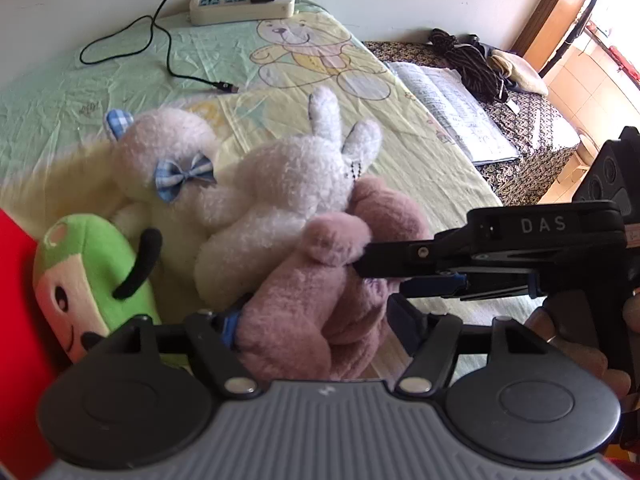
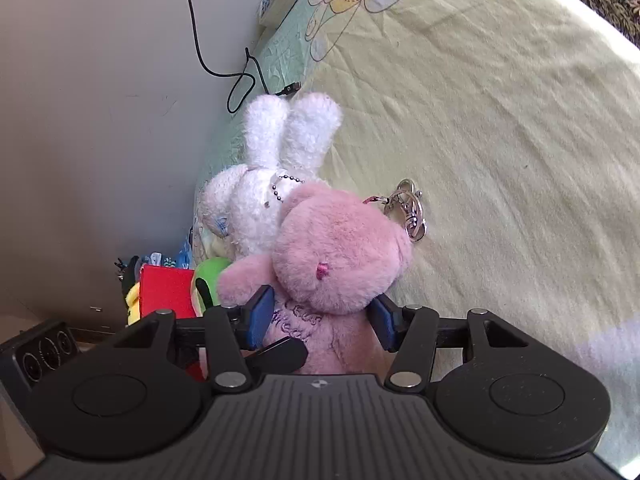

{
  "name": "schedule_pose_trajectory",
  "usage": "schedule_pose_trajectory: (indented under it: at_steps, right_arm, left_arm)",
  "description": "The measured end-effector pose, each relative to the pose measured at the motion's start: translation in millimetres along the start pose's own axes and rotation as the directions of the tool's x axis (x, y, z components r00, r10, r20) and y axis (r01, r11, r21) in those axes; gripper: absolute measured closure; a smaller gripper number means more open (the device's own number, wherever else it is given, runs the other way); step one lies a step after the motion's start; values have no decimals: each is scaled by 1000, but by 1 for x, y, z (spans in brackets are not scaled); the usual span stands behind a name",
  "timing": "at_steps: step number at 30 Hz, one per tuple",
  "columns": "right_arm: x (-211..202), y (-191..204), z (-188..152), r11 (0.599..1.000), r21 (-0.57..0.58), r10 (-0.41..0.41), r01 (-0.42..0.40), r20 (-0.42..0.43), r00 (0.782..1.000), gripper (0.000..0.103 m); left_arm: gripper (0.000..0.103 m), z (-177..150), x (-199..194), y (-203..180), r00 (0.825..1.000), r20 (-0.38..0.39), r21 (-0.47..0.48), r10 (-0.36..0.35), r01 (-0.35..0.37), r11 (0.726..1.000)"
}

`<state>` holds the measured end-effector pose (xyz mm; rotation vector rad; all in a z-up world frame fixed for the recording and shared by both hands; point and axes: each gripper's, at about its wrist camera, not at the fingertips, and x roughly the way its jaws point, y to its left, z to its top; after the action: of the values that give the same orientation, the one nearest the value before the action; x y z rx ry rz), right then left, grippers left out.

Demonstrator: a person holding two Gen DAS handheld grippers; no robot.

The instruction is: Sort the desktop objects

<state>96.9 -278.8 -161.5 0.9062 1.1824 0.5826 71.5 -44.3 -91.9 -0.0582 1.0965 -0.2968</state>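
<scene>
while both grippers close in on the same toy, we see the pink plush bear (image 2: 340,264) caught between them. our right gripper (image 2: 320,320) has its blue pads (image 2: 260,316) pressed against the bear's body from either side, so it is pinching the bear just below its head. our left gripper (image 1: 320,328) sits low around the bear's lower body (image 1: 304,304); one blue pad shows at its left side, the other finger is dark and partly hidden behind the fur, and we cannot tell whether it truly grips or only brackets the toy. in the left wrist view the right gripper (image 1: 360,260) comes in from the right, its tips buried in the pink fur.

just beyond the bear, touching its head, lies a white plush rabbit (image 2: 272,184) with a bead chain (image 2: 286,188) at its neck. to the right of the bear's head a metal keyring (image 2: 410,210) rests on the yellow-green bedsheet (image 2: 500,140). left of the left gripper a green plush toy (image 1: 88,280) lies beside a red surface (image 1: 20,320); we cannot tell whether that red thing is a container. farther ahead, a white power strip (image 1: 244,4) and a black cable (image 1: 160,48) lie by the wall.
</scene>
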Motion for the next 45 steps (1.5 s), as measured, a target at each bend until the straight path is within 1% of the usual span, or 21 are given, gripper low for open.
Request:
schedule_pose_trajectory:
  at_steps: [3, 7, 9, 13, 17, 20, 22, 25, 26, 30, 34, 38, 45]
  right_arm:
    - [1, -7, 0, 998, 51, 29, -28, -16, 999, 49]
    - [-9, 1, -2, 1000, 3, 5, -5, -24, 1000, 51]
    - [-18, 1, -4, 1000, 4, -1, 2, -39, 999, 51]
    - [-35, 5, -16, 1000, -18, -20, 19, -66, 998, 53]
    - [-50, 14, -32, 997, -60, -52, 48, -61, 997, 53]
    - [-60, 14, -40, 996, -70, -59, 55, -60, 996, 54]
    - [-66, 17, -47, 995, -89, -60, 54, -64, 996, 54]
    - [-66, 30, -57, 987, -148, -66, 55, -67, 996, 54]
    - [-63, 36, -59, 983, -175, -63, 49, -71, 996, 54]
    - [-52, 58, -71, 967, -255, -42, 15, -100, 994, 54]
    - [-44, 84, -80, 952, -305, -23, -13, -114, 993, 54]
    - [-43, 117, -91, 932, -359, 5, -42, -103, 995, 54]
    - [-30, 186, -115, 886, -454, 69, -93, -69, 995, 54]
  left_arm:
    - [34, -1, 5, -1, 1000, -11, -1, 3, -3, 1000]
    - [34, -6, -3, -5, 999, -17, -4, -39, 39, 999]
    - [36, -10, -8, -10, 998, -17, 3, -56, 56, 998]
    - [40, -21, -16, -26, 993, -25, 21, -114, 114, 993]
    - [40, -33, -25, -45, 994, -18, 70, -112, 113, 991]
    - [40, -42, -33, -42, 986, -20, 47, -168, 168, 985]
    - [42, -49, -41, -39, 981, -16, 36, -194, 194, 980]
    - [47, -59, -53, -37, 978, -7, 25, -209, 209, 978]
    - [49, -63, -59, -36, 978, 1, 25, -207, 207, 978]
    - [50, -75, -80, -32, 982, 44, 29, -182, 180, 983]
    - [50, -84, -106, -15, 980, 99, 7, -174, 174, 985]
    - [50, -89, -139, 5, 967, 169, -3, -193, 197, 980]
    - [50, -97, -204, 45, 936, 283, 42, -207, 204, 978]
